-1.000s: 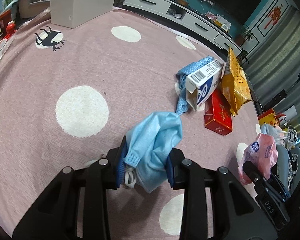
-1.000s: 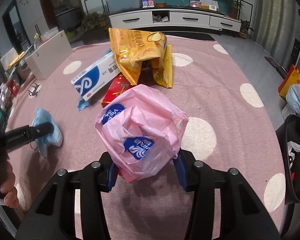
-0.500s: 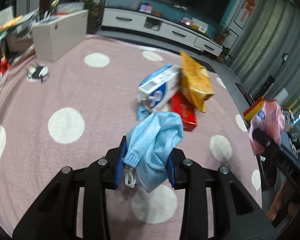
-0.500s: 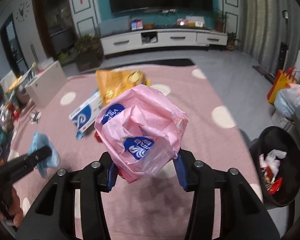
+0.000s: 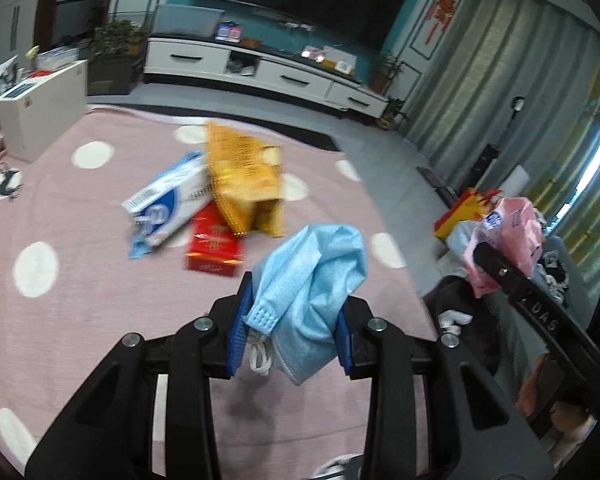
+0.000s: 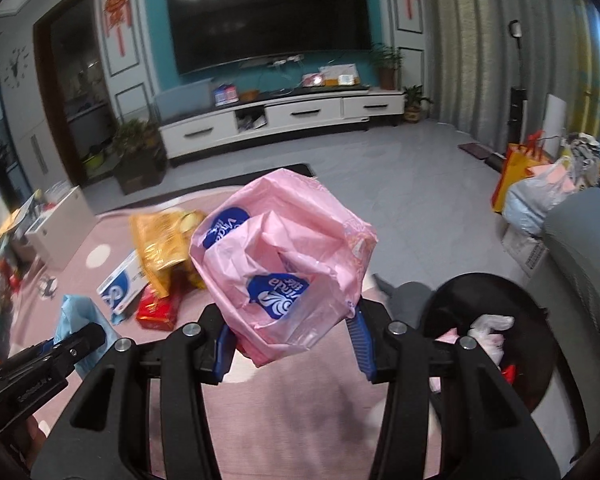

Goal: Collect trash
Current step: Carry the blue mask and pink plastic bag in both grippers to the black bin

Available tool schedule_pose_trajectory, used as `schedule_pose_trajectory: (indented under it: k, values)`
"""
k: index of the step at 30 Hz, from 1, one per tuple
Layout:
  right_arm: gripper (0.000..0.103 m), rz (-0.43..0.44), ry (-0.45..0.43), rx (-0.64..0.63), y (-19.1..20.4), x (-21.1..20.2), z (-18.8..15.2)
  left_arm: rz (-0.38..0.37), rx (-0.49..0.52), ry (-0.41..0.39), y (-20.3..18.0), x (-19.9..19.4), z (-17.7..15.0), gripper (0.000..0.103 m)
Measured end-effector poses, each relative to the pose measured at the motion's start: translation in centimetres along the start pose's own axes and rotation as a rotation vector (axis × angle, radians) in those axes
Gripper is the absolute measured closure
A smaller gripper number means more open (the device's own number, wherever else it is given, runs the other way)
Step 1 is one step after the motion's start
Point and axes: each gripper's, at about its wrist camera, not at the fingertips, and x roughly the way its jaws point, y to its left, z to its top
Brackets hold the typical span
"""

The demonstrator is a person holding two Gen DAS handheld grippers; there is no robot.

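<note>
Both grippers have lifted off the rug toward the black trash bin (image 6: 496, 344). Left gripper (image 5: 294, 340) pinches a blue face mask (image 5: 316, 276), right gripper (image 6: 292, 336) a pink tissue wrapper (image 6: 284, 260). Next: carry over the bin, release.

Dark television (image 6: 268, 16) on teal wall; white cabinet (image 6: 284, 114) below.

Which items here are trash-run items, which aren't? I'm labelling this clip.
Job: blue face mask in left tool; pink tissue wrapper in right tool; black bin; yellow snack bag; red box; blue-white carton.
Lying about: TV; TV cabinet; potted plant.
</note>
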Motion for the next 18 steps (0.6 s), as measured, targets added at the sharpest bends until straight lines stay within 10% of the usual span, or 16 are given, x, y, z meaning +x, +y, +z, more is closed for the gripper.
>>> schedule_pose_trajectory:
  k: [18]
  values:
    - [0.055,-0.244,-0.02,0.261,-14.8,-2.3,-0.4,-0.273,0.154,0.109,-16.9,7.2,-2.9,0.067]
